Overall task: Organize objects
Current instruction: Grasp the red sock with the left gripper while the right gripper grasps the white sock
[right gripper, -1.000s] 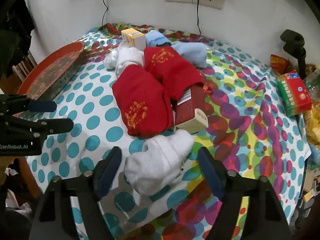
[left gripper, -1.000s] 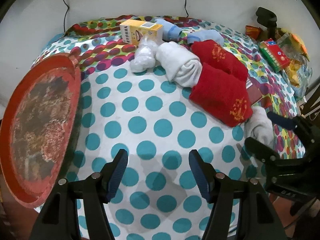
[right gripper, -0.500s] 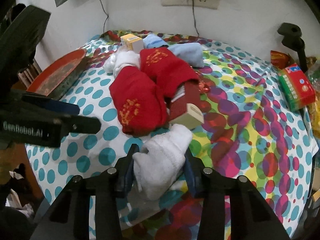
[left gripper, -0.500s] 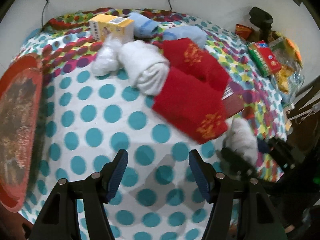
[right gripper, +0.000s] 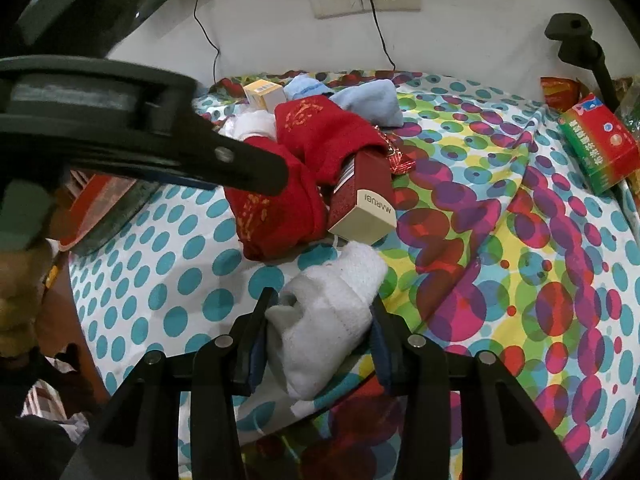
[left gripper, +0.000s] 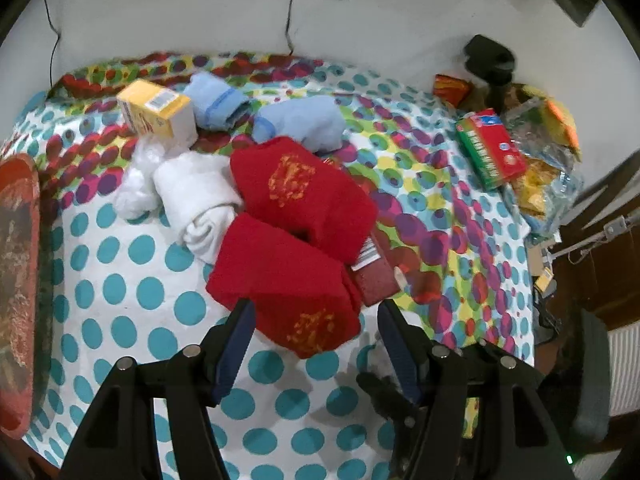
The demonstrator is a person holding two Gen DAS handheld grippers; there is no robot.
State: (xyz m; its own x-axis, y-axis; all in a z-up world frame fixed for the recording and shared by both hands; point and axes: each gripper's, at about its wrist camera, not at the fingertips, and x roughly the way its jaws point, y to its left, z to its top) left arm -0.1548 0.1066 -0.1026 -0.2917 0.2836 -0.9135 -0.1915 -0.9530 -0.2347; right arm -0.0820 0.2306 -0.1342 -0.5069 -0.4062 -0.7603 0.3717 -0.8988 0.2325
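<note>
R gripper: jaws narrow, pads pressed on both sides of white sock roll, which sits on dotted cloth at near edge, just near of maroon box. L gripper: jaws wide, nothing between pads, hovering over near end of red towel. Red tray far left.

Landmark: red towels, mid-table. Bare dotted cloth left & in front of them, passable up to red tray at edge. Behind: yellow box, blue rolls block. Right: dark-red box touching, then open cloth.
</note>
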